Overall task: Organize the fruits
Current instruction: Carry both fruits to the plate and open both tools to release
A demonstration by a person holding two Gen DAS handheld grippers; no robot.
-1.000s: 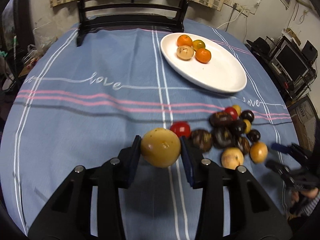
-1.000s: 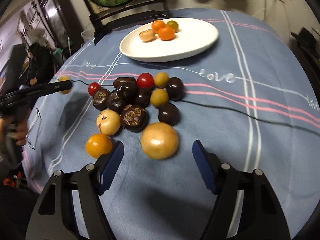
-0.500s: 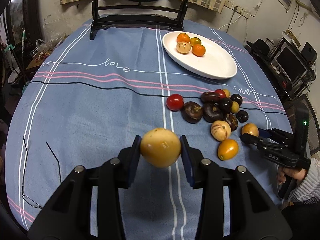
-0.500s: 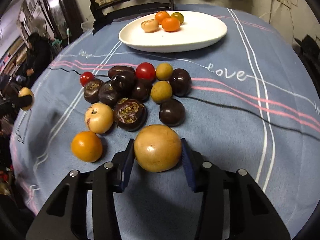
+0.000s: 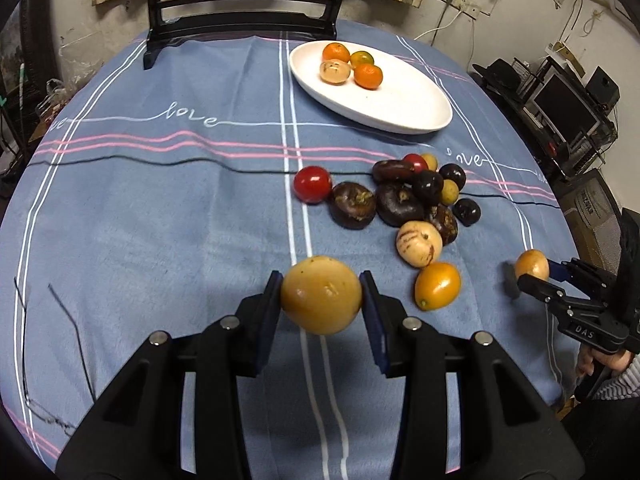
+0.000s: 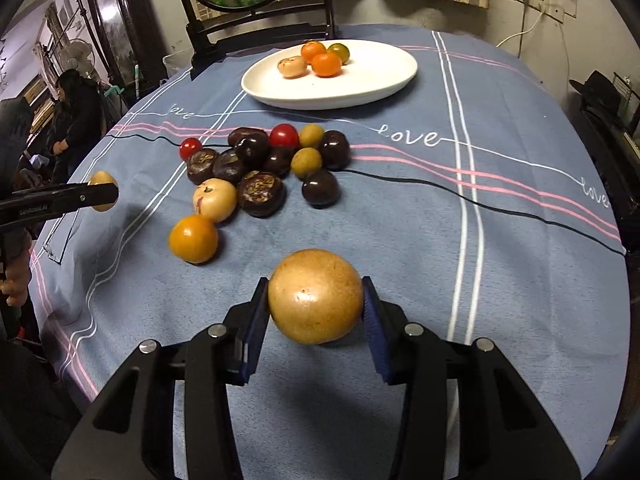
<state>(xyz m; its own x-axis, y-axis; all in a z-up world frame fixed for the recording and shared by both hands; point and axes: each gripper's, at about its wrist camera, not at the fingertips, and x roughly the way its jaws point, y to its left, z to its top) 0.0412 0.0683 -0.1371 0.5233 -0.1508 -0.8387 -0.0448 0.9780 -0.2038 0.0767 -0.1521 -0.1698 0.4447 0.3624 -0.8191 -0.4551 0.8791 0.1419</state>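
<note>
Ahead of both my jaws spreads the blue striped tablecloth. Far beyond them sits the white oval plate with four small fruits at its far end. Between plate and jaws lies the loose fruit pile, dark, red and yellow. My left gripper is clamped narrowly on a yellow-brown round fruit, lifted off the cloth. My right gripper grips a second tan round fruit, pads pressing both sides.
</note>
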